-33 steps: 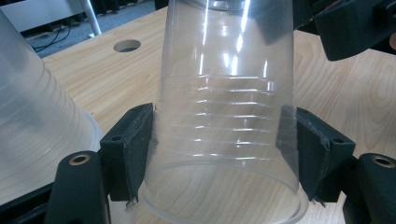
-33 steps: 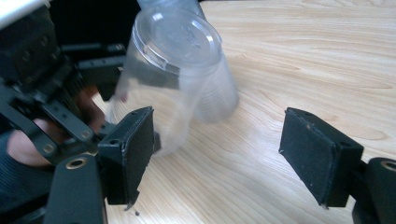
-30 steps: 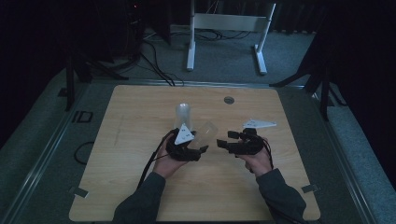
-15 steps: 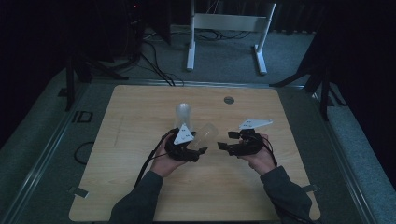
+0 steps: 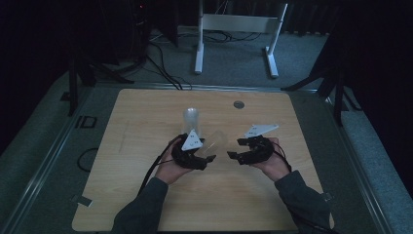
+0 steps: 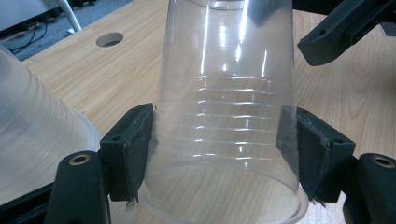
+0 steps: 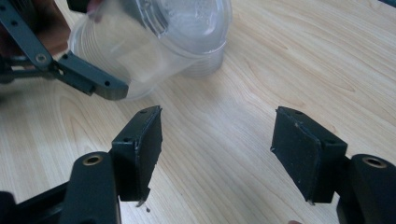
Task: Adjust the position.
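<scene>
Clear plastic cups: two. One cup (image 5: pixel 217 142) is clamped between the fingers (image 6: pixel 130 149) of the left gripper (image 5: pixel 204 158); a second cup (image 5: pixel 191 118) stands upside down on the bench (image 5: pixel 146 117).

Grippers: two, the left and the right gripper (image 5: pixel 237 148), one per hand.

Grey three-cornered plates: two, one atop each gripper.

Round holes in the bench: one (image 5: pixel 238 104).

White frames on the floor beyond the bench: one (image 5: pixel 238 24).

Dim, murky high view; bright, sharp tool views with glare streaks on clear plastic.
</scene>
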`<state>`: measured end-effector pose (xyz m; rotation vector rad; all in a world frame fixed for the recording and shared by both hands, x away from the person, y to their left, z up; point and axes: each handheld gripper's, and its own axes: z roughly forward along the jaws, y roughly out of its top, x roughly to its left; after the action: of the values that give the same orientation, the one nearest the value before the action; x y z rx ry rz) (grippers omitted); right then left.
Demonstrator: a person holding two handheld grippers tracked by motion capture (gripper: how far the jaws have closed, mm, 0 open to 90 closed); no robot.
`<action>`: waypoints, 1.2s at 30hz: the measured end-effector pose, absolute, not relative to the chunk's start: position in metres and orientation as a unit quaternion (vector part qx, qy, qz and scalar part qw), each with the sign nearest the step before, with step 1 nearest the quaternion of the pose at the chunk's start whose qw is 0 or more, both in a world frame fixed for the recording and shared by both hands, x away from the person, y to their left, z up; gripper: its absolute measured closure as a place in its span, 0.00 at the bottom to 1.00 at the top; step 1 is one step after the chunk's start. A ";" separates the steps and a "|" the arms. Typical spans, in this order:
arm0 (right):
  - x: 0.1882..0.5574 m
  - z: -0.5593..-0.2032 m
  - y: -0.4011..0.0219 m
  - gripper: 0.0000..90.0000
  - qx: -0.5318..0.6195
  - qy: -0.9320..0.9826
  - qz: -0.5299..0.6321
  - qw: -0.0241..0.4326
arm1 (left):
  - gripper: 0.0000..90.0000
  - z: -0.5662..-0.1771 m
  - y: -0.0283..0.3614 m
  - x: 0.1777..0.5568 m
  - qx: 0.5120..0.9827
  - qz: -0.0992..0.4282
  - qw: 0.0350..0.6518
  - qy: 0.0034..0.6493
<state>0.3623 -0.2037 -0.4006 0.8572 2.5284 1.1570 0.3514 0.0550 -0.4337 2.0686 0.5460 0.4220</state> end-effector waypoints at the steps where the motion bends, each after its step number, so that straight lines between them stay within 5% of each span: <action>1: 0.363 -0.401 -0.203 0.37 0.289 0.866 0.391 0.118 | 0.32 -0.434 0.055 0.351 0.842 0.172 0.461 0.222; 36: 0.363 -0.394 -0.194 0.37 0.203 0.928 0.288 0.126 | 0.32 -0.439 0.053 0.351 0.881 0.146 0.416 0.172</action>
<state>0.3632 -0.1938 -0.3940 0.5901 2.7020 0.8381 0.3508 0.0535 -0.4395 2.2116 0.4325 0.3669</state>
